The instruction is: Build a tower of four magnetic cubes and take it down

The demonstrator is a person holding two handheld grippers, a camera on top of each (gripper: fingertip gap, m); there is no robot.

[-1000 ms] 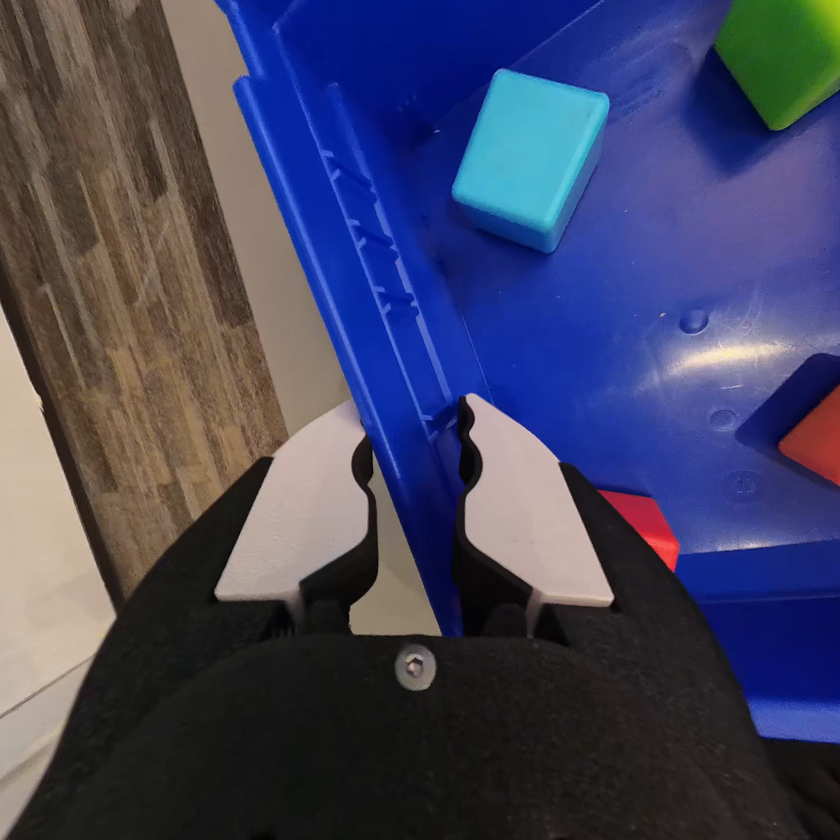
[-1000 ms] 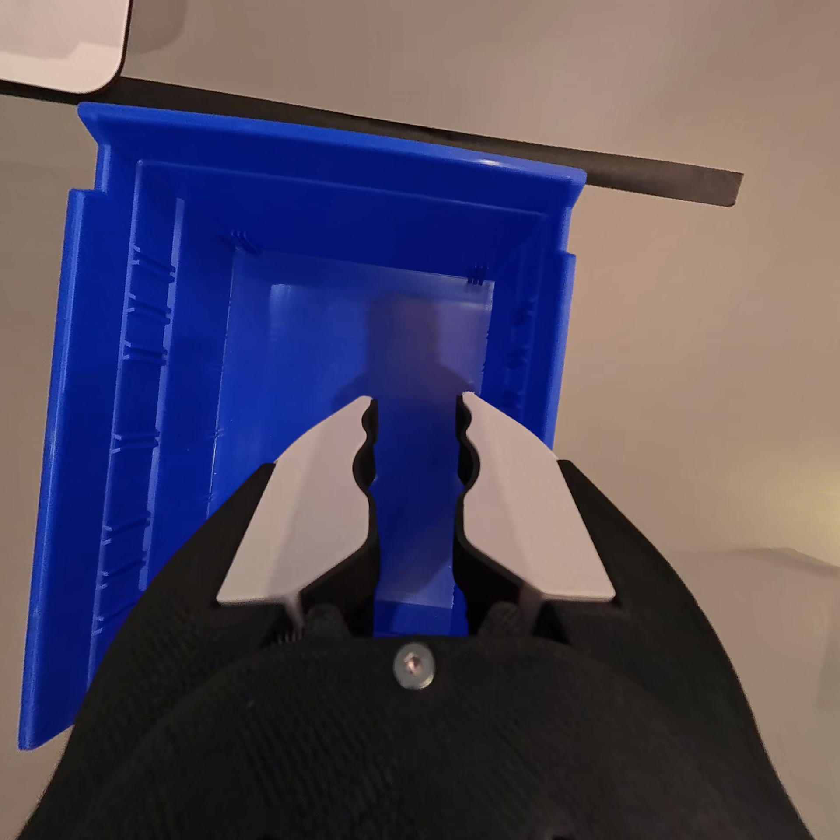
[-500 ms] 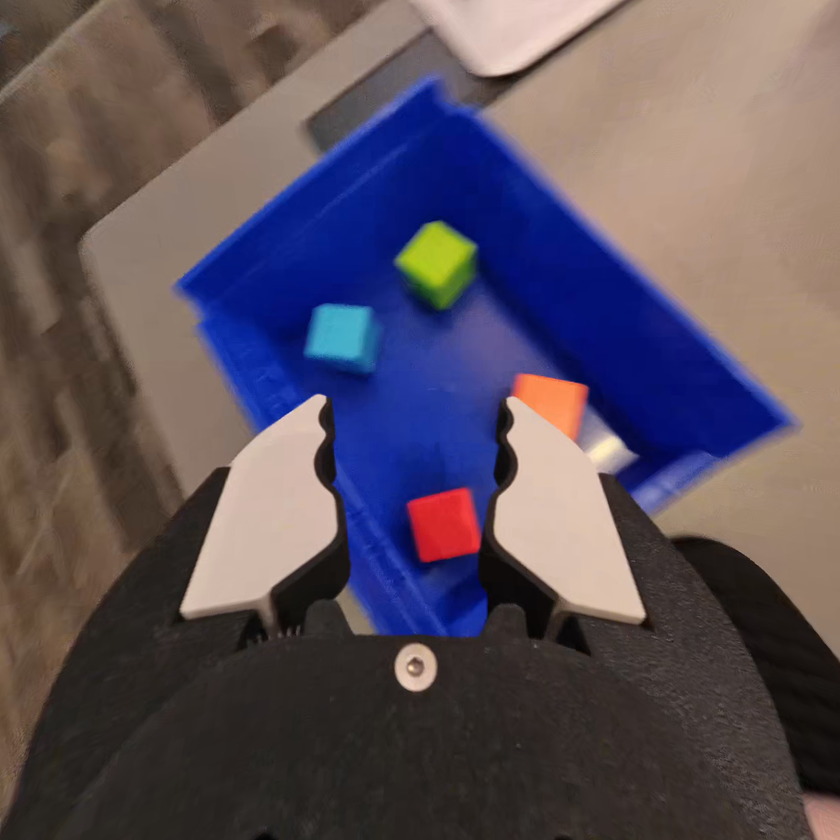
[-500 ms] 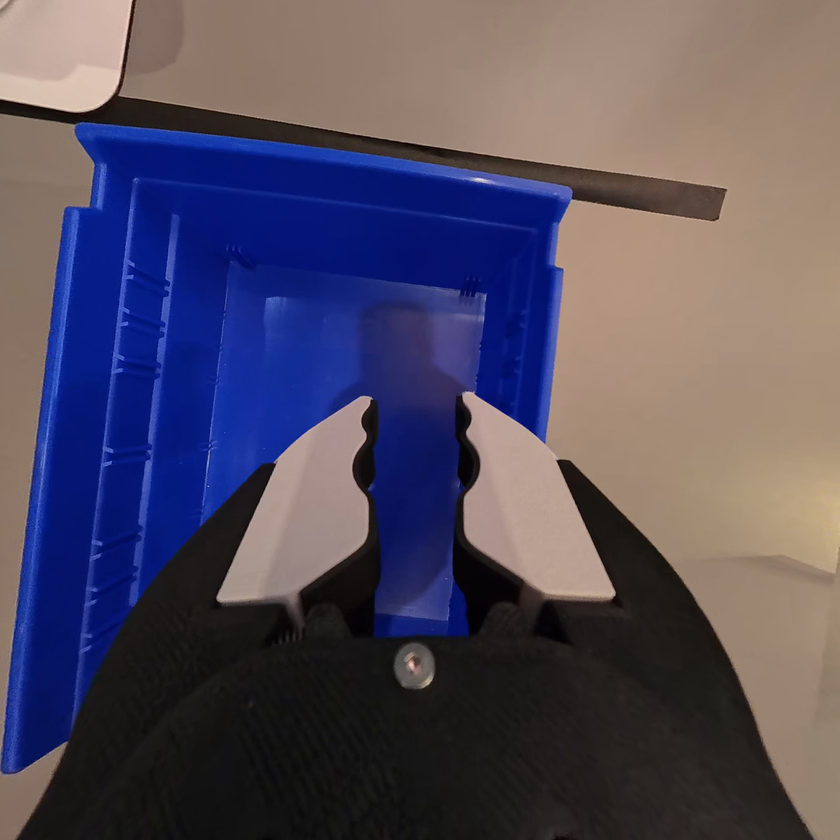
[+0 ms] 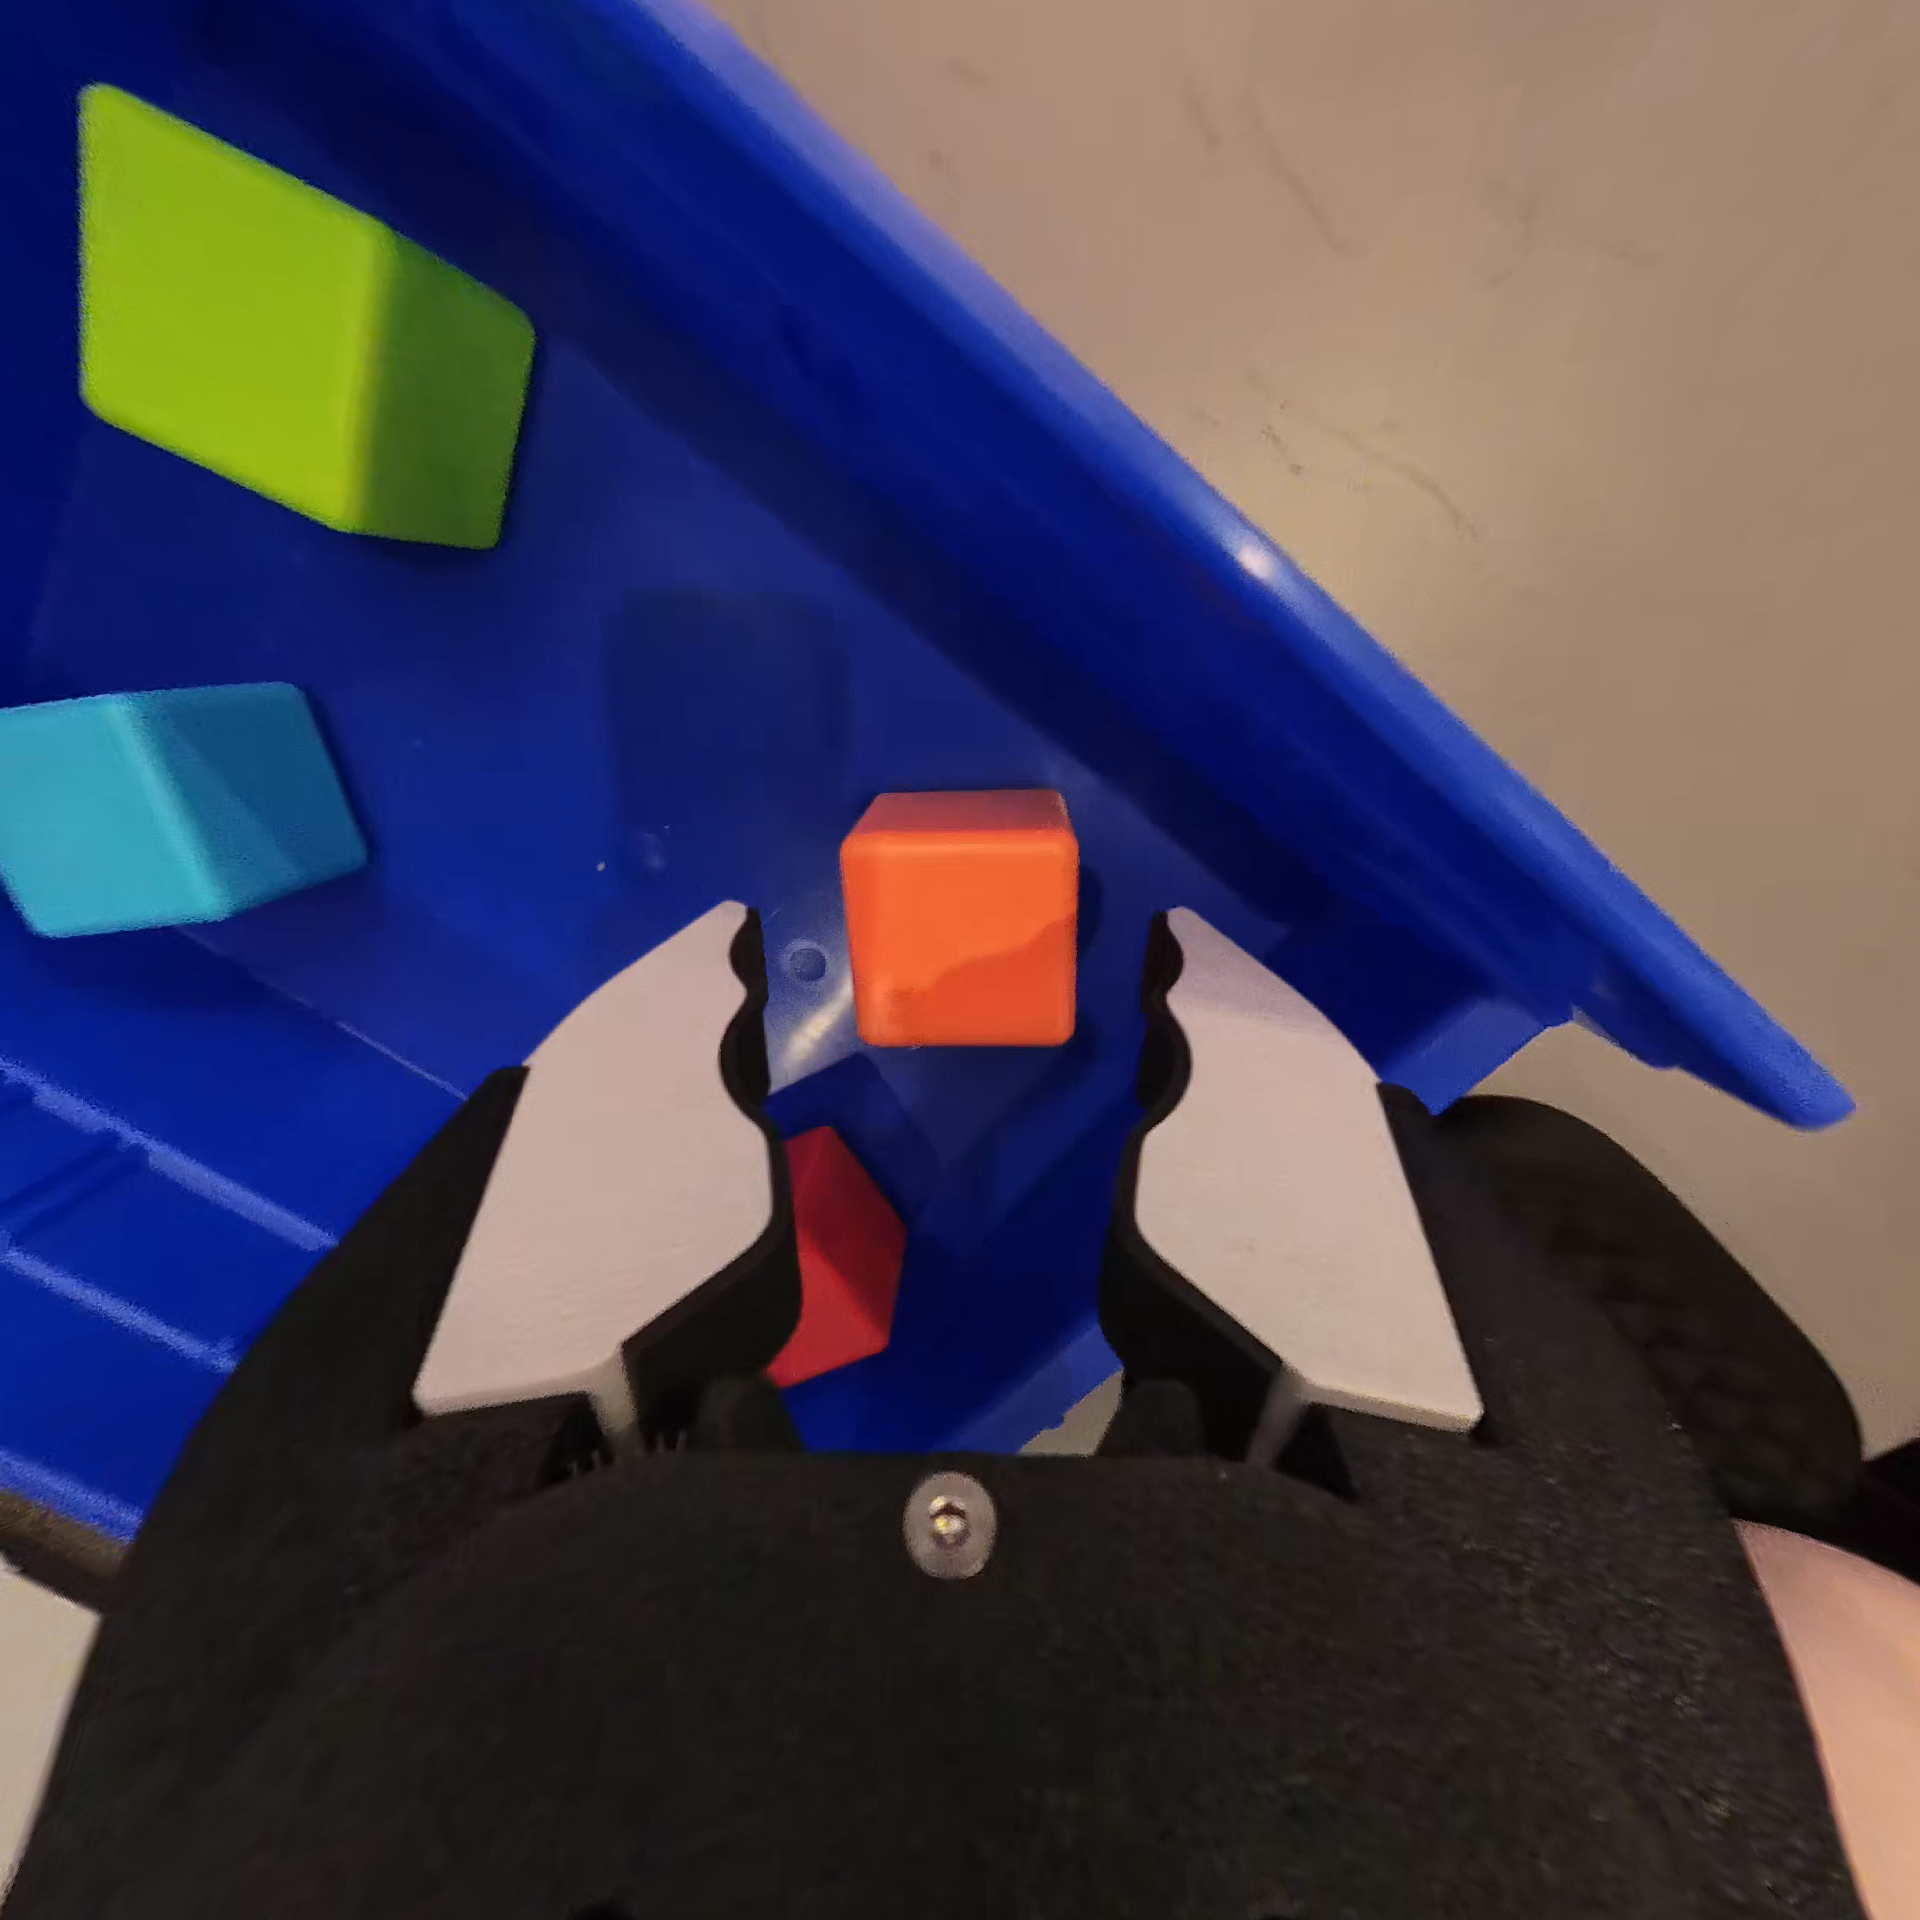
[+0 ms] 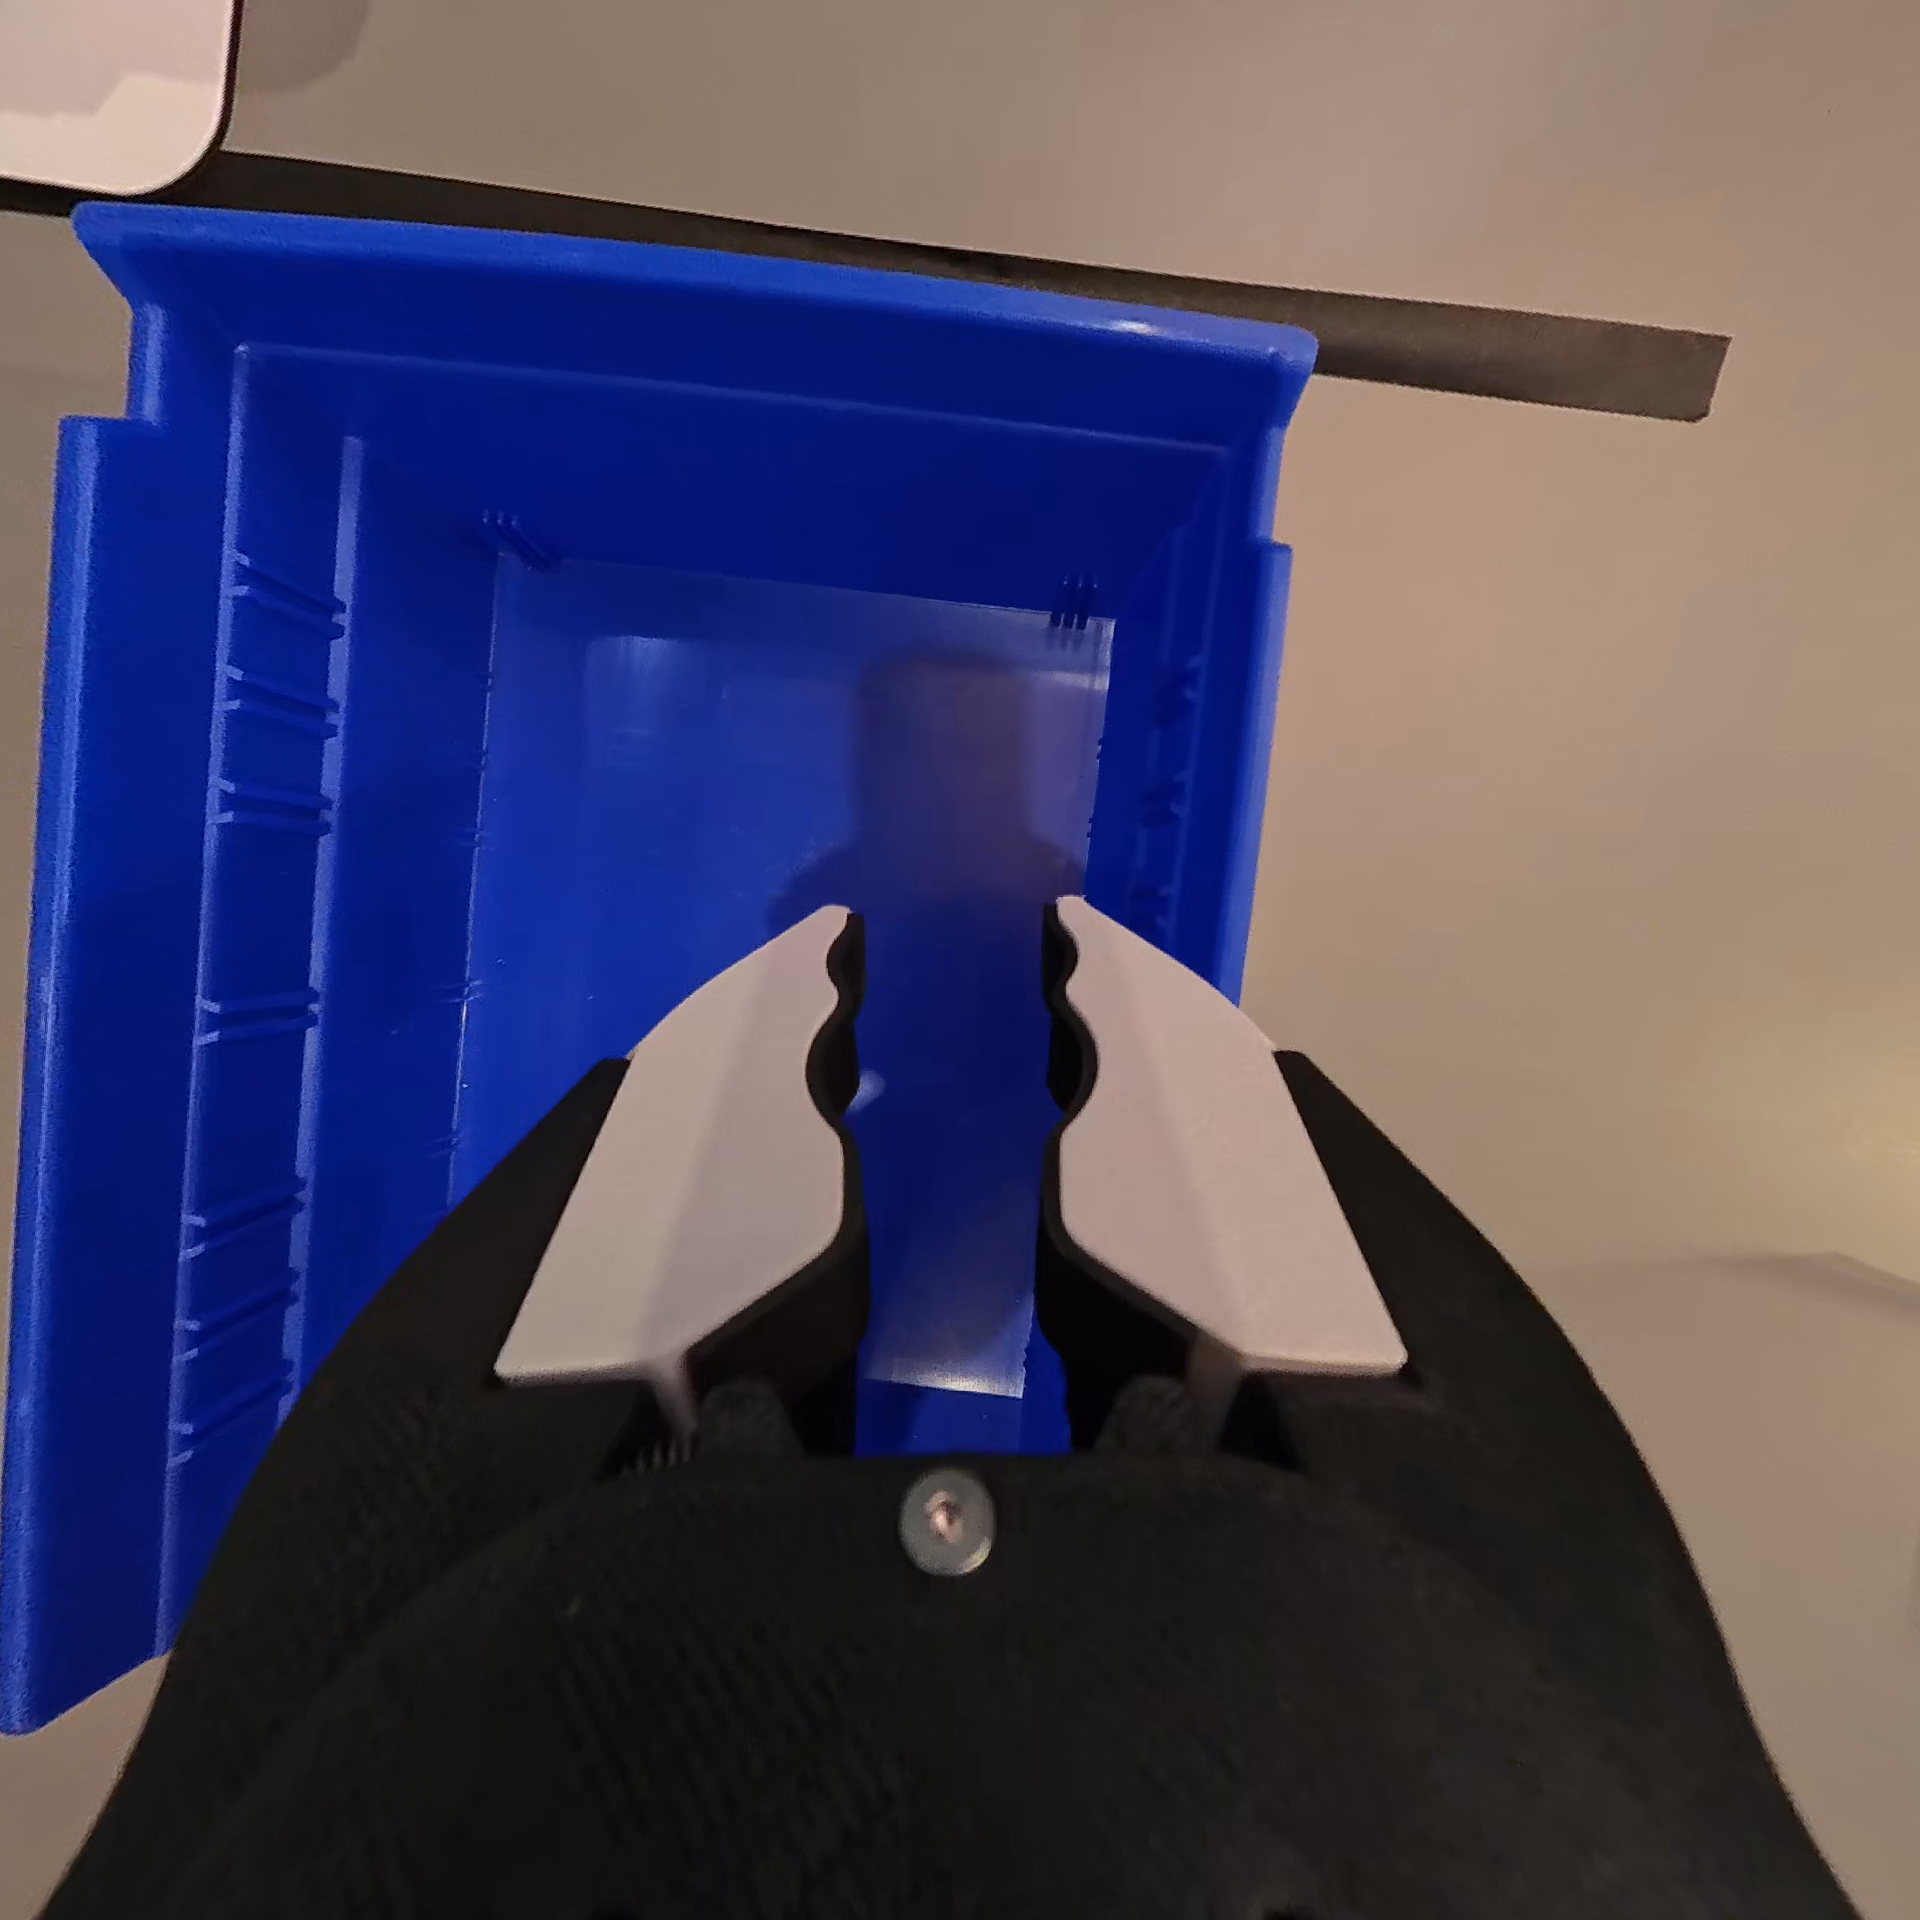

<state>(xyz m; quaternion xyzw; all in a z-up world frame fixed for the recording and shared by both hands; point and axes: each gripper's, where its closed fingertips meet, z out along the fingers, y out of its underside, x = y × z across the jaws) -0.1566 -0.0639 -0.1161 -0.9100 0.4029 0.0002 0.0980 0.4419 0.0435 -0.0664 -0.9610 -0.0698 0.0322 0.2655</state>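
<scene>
Beige desk (image 5: 1455,312) carries a blue bin (image 5: 1039,520). Left view: the left tool (image 5: 948,935), jaws wide, frames the orange cube (image 5: 958,920); the red cube (image 5: 836,1262) near its left finger could snap onto it magnetically. Right view: the right tool (image 6: 951,920), narrowly parted and holding nothing, hangs over an empty bin (image 6: 312,935).

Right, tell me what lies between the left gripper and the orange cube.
Nothing: the left wrist view shows only bare bin floor between the open left gripper and orange cube.

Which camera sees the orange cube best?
The left wrist view: the small orange plastic cube sits in the blue plastic bin, framed by the open left claw. The right wrist view shows none of it, only another, empty blue bin.
</scene>
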